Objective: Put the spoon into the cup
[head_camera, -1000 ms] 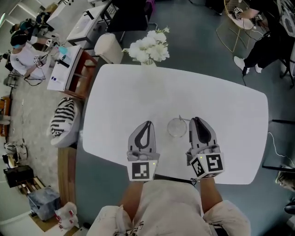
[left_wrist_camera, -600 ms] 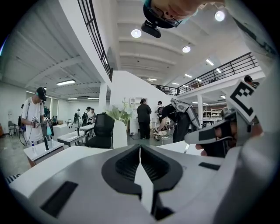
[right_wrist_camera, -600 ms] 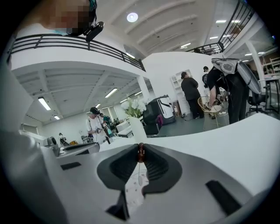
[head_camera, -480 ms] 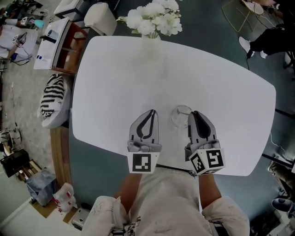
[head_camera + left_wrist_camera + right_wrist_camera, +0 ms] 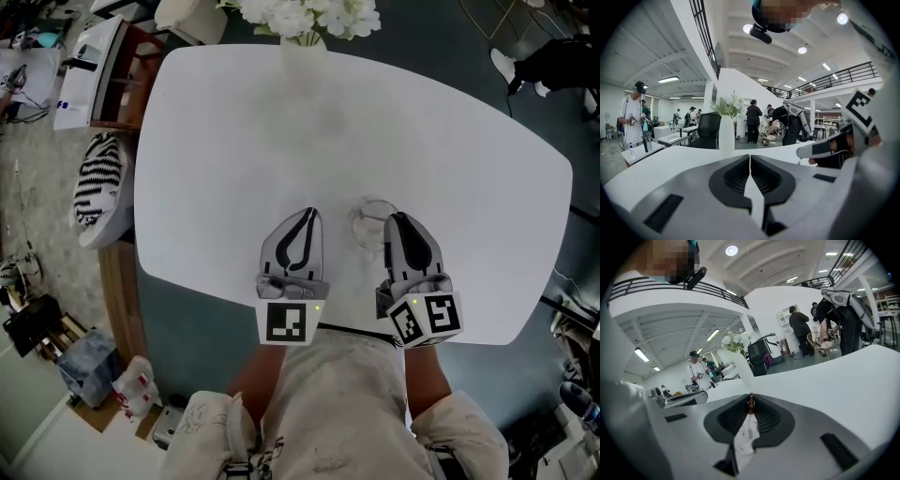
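My right claw pinches the spoon, left claw is closed on nothing; I reckon dropping it into the cup is left to do.

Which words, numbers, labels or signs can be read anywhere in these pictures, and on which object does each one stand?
No text can be read in any view.
Left marker cube and right marker cube: only black-and-white square patterns, no letters or numbers.
White sheet left of the table: a small blue print, too small to read.
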